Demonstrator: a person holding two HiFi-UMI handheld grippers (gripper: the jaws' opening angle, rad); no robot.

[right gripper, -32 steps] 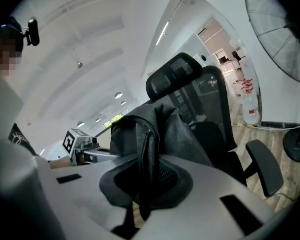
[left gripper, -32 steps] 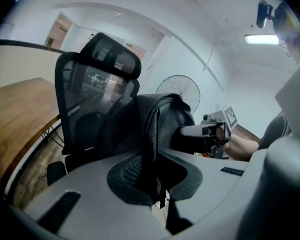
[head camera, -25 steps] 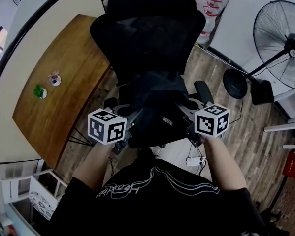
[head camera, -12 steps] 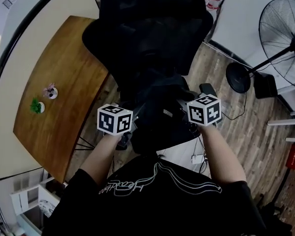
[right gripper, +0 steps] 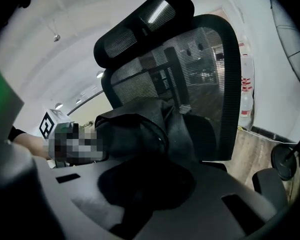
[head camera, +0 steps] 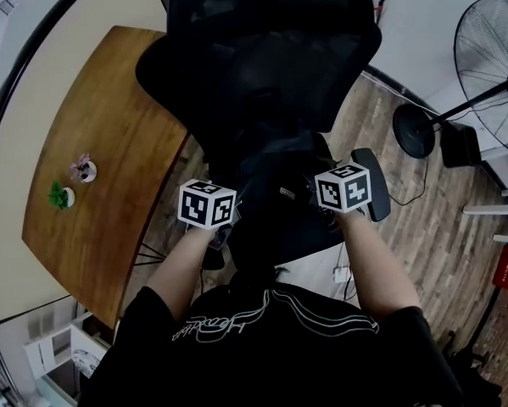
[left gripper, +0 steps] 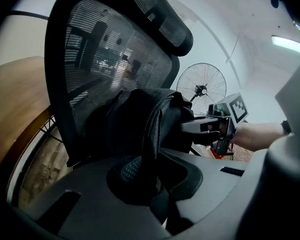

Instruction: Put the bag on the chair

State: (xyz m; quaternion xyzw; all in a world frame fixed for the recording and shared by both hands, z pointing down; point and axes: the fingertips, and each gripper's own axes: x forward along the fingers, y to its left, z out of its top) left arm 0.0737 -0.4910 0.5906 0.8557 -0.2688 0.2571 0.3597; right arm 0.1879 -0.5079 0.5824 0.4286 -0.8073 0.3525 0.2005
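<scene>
Placement step, near done: bag (head camera: 279, 200) low over the chair (head camera: 262, 53) seat against its back, left gripper (left gripper: 151, 180) clamped on a strap, right gripper (right gripper: 143, 190) jaws opening with bag fabric between; next probably needs left release, then clean withdrawal.

Black shirt (head camera: 270, 354), white line print

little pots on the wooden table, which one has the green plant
The farther pot, the one lying further from the chair: it has bright green leaves. The nearer pot carries pinkish flowers.
</scene>
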